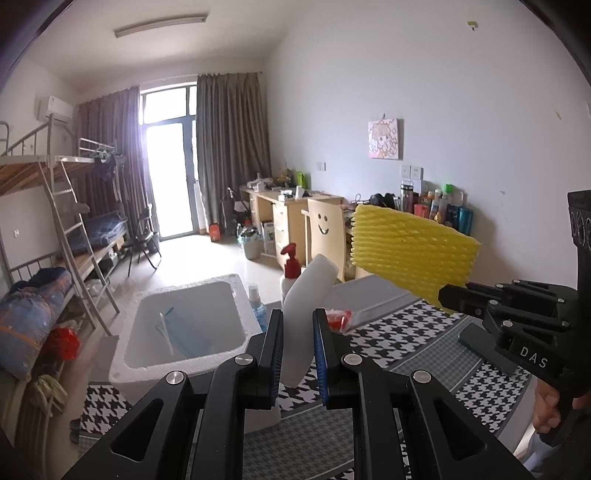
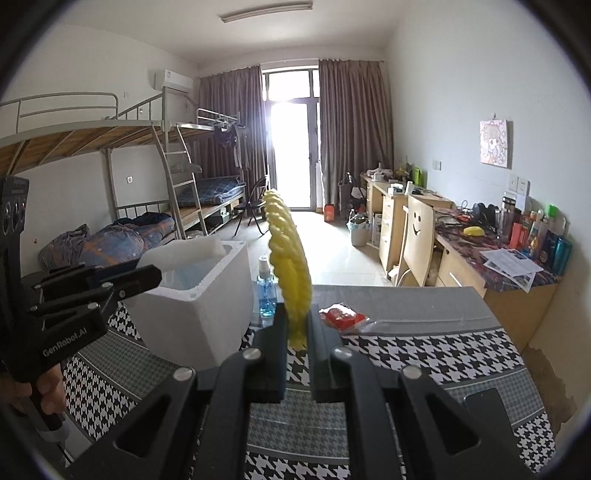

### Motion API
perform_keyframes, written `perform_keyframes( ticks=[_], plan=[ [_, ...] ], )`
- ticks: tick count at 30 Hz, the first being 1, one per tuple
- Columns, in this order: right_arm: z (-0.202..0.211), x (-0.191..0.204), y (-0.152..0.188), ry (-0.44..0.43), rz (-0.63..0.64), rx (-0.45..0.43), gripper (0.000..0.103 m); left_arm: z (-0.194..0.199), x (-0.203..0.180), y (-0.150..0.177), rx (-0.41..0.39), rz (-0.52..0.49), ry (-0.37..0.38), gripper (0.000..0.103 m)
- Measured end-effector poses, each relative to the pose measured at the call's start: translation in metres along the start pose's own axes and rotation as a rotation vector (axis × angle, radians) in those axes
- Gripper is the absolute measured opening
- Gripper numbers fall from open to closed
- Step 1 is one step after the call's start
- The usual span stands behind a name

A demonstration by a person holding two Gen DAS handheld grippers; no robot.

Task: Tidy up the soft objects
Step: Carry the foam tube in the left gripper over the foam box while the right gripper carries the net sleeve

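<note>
A: Where are the soft things?
B: The left gripper (image 1: 298,347) pinches a white foam block (image 1: 306,314); the right gripper (image 2: 297,354) is closed on yellow foam netting (image 2: 290,266), both above the houndstooth tablecloth (image 2: 424,354).
A: And the room?
B: A bunk bed (image 2: 155,155), a desk (image 2: 480,273), and a white foam box (image 2: 199,306), maybe holding masks.

Daylight floods in from the far balcony door (image 1: 168,173), blown out to white with a purple flare over the curtains (image 1: 229,147). My ceiling lamp (image 2: 266,12) looks unlit, I think. Both views bend hard and darken at the rims; the room is evenly bright, with soft shadows.
</note>
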State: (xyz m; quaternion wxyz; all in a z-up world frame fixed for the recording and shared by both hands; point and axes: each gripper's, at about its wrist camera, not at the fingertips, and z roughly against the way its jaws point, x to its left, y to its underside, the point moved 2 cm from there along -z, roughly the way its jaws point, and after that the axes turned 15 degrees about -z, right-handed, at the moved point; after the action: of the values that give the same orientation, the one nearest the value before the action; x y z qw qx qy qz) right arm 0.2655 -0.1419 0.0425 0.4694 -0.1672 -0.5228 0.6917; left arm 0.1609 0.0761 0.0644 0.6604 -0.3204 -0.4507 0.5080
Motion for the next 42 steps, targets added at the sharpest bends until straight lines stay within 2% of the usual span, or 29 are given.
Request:
perform_keyframes(
  ticks=[20, 42],
  plan=[
    [-0.016, 0.025, -0.015, -0.049, 0.033, 0.005, 0.012, 0.001, 0.031, -0.007, -0.015, 0.036, -0.089, 0.017],
    [-0.047, 0.054, -0.025, -0.106, 0.057, 0.047, 0.012, -0.007, 0.062, -0.002, 0.014, 0.074, -0.172, 0.017]
  ],
)
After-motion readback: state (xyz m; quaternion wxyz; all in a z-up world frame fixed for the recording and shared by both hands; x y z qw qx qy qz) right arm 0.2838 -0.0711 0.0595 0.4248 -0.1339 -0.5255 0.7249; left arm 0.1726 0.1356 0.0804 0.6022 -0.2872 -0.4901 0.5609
